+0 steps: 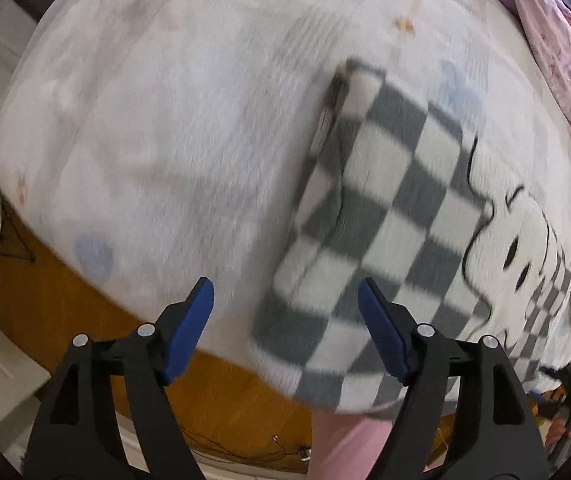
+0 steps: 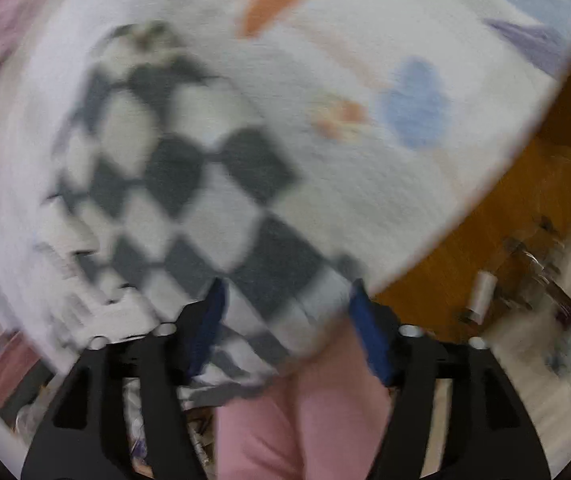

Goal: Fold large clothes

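The folded checkered cloth (image 1: 369, 208) is grey and white and lies on a big fluffy white blanket (image 1: 157, 128), near the blanket's front edge. In the left wrist view the folded side shows layers, but they are smeared and hard to count. Its near end hangs a little over the edge and is partly hidden by the left hand-held gripper (image 1: 285, 320). That gripper's blue pads (image 1: 189, 332) stand wide apart above the cloth, with nothing pinched between them. The blanket has a cartoon face (image 1: 525, 252) drawn on it, cut off at the right side. A pink and purple cloth (image 1: 557, 40) lies bunched at the far corner, and only part of it shows. In the right wrist view everything is very blurry. The checkered cloth (image 2: 189, 184) looks like soft diamonds there. The right hand-held gripper (image 2: 285, 320) is open wide too, and the cloth's near end sits between its pads, but the pads do not press on it. Below both grippers are pink trouser legs (image 2: 305, 420) of a person. The floor (image 2: 485, 240) is orange-brown wood, and small things on it are too blurred to name.
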Action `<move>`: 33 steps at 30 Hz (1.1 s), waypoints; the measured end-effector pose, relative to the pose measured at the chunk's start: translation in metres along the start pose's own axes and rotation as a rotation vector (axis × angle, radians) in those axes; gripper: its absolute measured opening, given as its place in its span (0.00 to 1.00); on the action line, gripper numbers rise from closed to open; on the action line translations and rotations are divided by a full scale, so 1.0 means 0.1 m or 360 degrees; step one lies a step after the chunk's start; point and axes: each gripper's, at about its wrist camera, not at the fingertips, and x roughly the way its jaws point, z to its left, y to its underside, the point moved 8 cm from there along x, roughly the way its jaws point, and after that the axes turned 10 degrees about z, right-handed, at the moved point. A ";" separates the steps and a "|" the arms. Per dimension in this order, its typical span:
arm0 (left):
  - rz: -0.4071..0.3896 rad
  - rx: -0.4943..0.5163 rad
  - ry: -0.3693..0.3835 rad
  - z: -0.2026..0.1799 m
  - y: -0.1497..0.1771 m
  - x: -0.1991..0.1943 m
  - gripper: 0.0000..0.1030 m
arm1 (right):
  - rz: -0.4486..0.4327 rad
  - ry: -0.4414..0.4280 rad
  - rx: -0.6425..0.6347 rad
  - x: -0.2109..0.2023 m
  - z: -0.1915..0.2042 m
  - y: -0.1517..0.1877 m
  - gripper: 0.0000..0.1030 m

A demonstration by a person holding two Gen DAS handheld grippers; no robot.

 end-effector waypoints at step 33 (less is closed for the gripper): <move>-0.0296 0.0160 0.0315 -0.88 -1.57 -0.23 0.24 | -0.0568 -0.0341 -0.0220 -0.98 1.53 -1.41 0.18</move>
